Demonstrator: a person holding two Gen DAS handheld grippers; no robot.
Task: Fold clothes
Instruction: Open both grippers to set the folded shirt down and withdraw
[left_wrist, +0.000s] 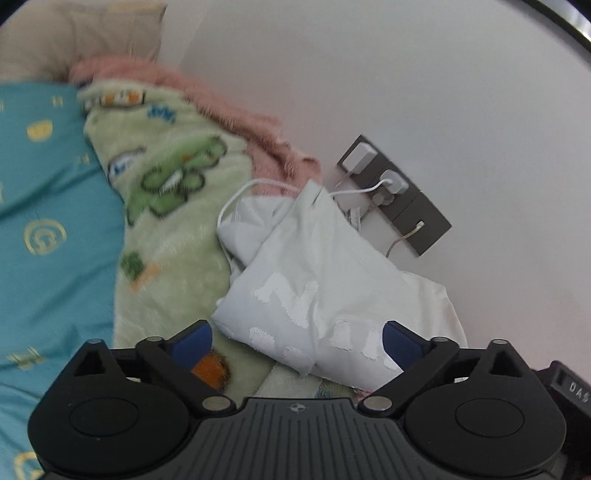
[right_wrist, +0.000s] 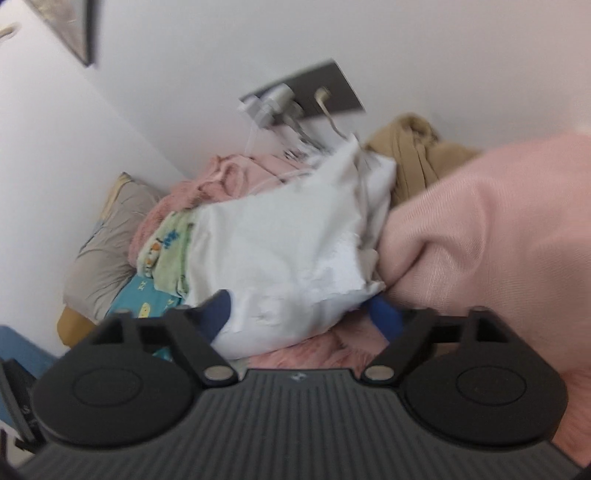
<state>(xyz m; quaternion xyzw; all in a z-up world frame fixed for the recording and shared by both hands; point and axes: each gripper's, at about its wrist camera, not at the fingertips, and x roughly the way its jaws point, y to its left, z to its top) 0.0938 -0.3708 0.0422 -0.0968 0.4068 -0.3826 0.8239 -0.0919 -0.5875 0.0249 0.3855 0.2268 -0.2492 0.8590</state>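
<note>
On the bed against the wall, one folded white garment (left_wrist: 314, 295) lies on a green blanket (left_wrist: 173, 236), its pale print unreadable. "DAS" shows on a black device (left_wrist: 570, 387), cut off at the frame edge. Left gripper (left_wrist: 297, 341) and right gripper (right_wrist: 303, 314) both gape wide, pads clear of the cloth between them. Two chargers (left_wrist: 391, 181) sit plugged in.
</note>
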